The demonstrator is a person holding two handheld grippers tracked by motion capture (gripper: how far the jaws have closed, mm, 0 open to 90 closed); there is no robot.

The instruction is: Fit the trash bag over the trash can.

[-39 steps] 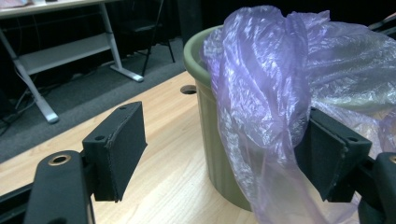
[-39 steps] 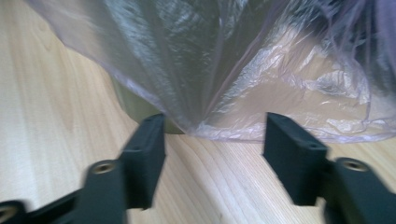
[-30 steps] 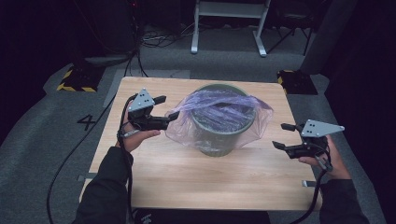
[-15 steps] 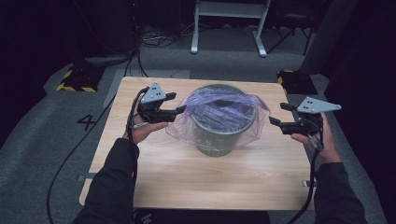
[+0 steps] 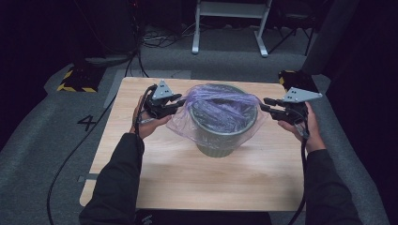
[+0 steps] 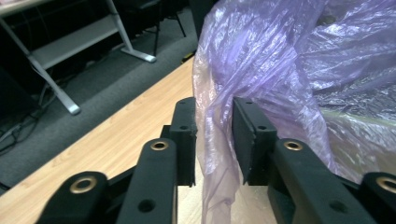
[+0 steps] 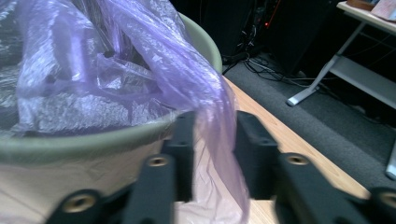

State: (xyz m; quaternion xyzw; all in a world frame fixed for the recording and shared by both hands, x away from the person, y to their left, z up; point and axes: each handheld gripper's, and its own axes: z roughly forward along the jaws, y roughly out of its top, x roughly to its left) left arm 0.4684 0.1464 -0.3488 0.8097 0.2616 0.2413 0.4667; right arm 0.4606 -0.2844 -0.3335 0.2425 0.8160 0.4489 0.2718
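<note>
One bin (image 5: 225, 140), one purple bag (image 5: 220, 110), two grippers, that's the whole setup on this wooden table (image 5: 197, 173). The bin is sitting a bit toward the far edge of the table, roughly midway between the left and right edges, and the bag is lying loosely over its mouth, spilling down outside the rim on both sides.

The left gripper (image 5: 178, 101) is hovering at the bin's left side, between the bin and the table's left edge, with the person's hand wrapped under it. In the left gripper view its two jaws are standing narrowly apart with a hanging fold of the bag (image 6: 261, 79) running down between them. The plastic is sitting in the gap, but the pads aren't pressing it flat, so I'd call it partway open around the film, not clamped.

The right gripper (image 5: 266, 104) is doing the mirror thing at the bin's right side, near the far right corner of the table. In the right gripper view, one strip of the bag (image 7: 187, 79) is draping down over the bin's rim (image 7: 93, 140) and passing between the two jaws, which are also a narrow gap apart and not squeezing yet.

Each gripper is carrying one grey three-cornered plate on top, and one cable is trailing from each.
</note>
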